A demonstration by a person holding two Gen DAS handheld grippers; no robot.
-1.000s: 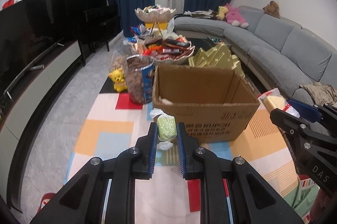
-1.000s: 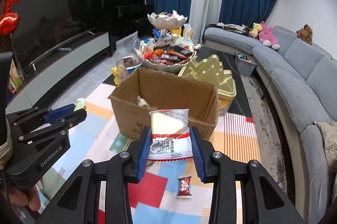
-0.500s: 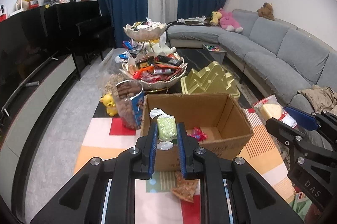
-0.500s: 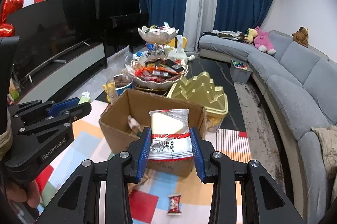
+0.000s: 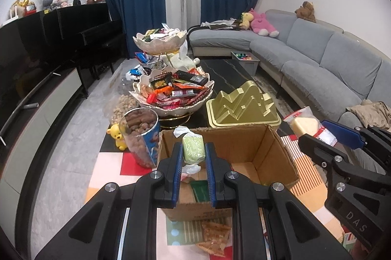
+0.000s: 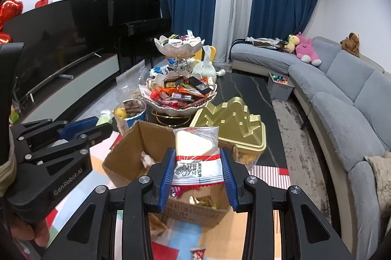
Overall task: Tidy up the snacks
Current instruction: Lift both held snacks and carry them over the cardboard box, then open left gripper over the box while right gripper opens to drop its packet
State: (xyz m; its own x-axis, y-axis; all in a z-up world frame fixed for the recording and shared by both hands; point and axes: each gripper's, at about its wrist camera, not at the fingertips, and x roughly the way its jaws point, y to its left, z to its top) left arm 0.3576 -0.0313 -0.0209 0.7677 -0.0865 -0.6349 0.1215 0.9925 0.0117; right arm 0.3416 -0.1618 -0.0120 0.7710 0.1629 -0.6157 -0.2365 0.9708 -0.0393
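Observation:
My left gripper [image 5: 193,157] is shut on a green wrapped snack [image 5: 193,147] and holds it over the near left part of an open cardboard box [image 5: 276,152]. My right gripper [image 6: 198,168] is shut on a clear packet with a pale yellow cake and red-white label [image 6: 196,155], held above the same box [image 6: 122,157]. The box holds a few small wrapped snacks. Each gripper also shows in the other's view: the right one [image 5: 317,135] at right, the left one [image 6: 97,126] at left.
Behind the box stand a two-tier bowl stand heaped with snacks [image 5: 171,93], a gold mountain-shaped container [image 5: 244,106] and a tub of nuts [image 5: 141,135]. Loose snacks [image 5: 215,235] lie on the coloured mat. A grey sofa [image 5: 330,69] runs along the right, a TV cabinet [image 5: 36,108] along the left.
Both grippers have risen and moved forward with their snacks, from in front of the box to above its opening. Both stay shut.

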